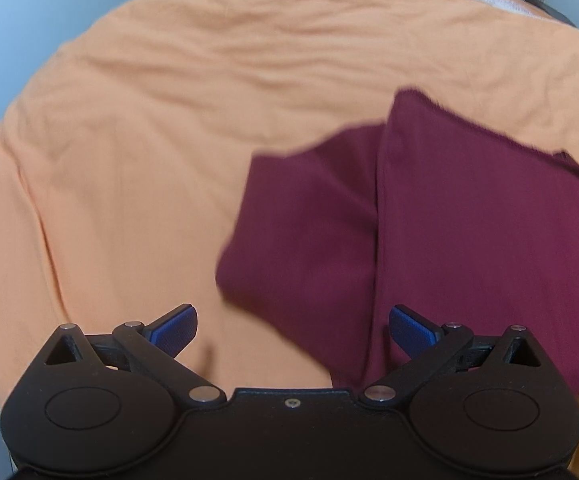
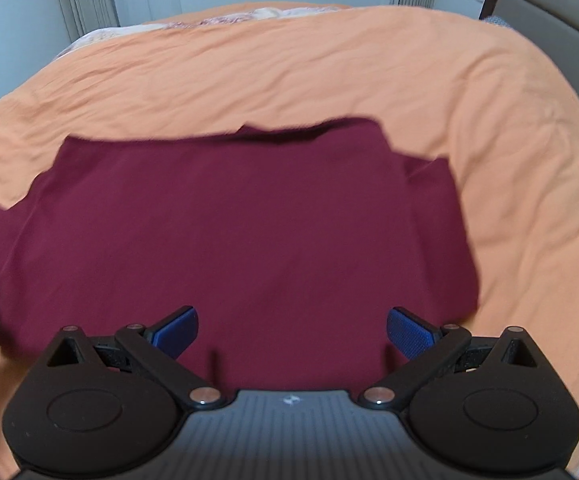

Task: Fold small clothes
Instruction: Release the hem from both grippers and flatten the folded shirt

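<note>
Maroon T-shirt (image 2: pixel 225 232): lies flat on the orange bedspread (image 2: pixel 289 76), collar edge at 12 o'clock, one sleeve at 2 o'clock; partly folded, by my reading. Left gripper (image 1: pixel 292 330): fingers spread, empty, the shirt's left edge at 1 o'clock. Right gripper (image 2: pixel 292 330): fingers spread, empty, above the hem. Advice: pinch both layers at corners; lift evenly; keep edges aligned.

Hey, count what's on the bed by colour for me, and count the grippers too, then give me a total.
Maroon garment: 1
Orange bedspread: 1
Black grippers with blue pads, left and right, jaws open: 2
Total: 4
</note>
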